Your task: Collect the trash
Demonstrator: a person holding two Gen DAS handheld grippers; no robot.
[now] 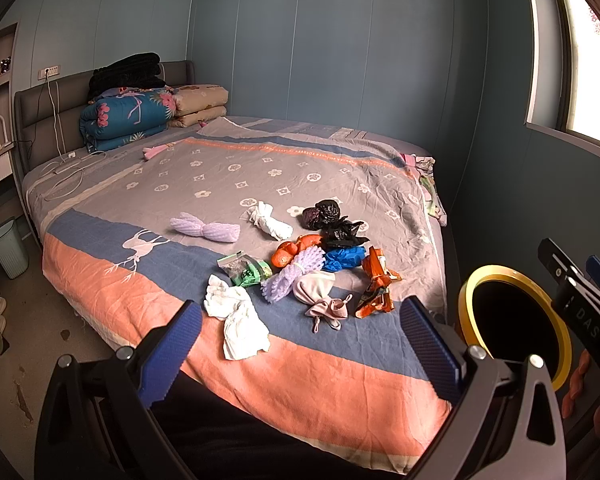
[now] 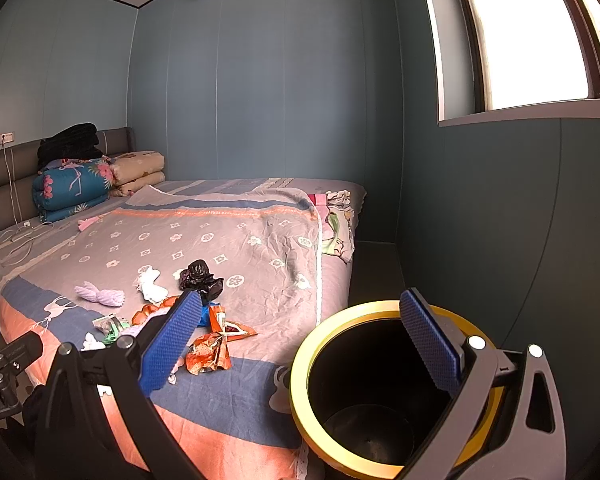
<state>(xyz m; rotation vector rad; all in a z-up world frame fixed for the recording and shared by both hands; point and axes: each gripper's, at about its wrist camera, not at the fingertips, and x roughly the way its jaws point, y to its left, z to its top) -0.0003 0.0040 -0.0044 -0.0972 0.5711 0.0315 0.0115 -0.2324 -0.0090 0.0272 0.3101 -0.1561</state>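
Both claws are spread wide and grasp nothing: the left gripper (image 1: 300, 344) hovers over the bed's (image 1: 340, 380) near edge, the right gripper (image 2: 300, 344) beside the yellow-rimmed black bin (image 2: 300, 384). The trash pile (image 1: 320, 268) lies on the bedspread; the right finger (image 2: 172, 340) hides part of it, and the bin's far rim is cut off by the other.

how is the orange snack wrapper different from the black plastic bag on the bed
The orange snack wrapper is bright, printed and torn open flat; the black plastic bag is plain, dark and scrunched into a clump. The wrapper lies nearer the bed's foot, the bag farther up. Both rest loose on the bedspread.
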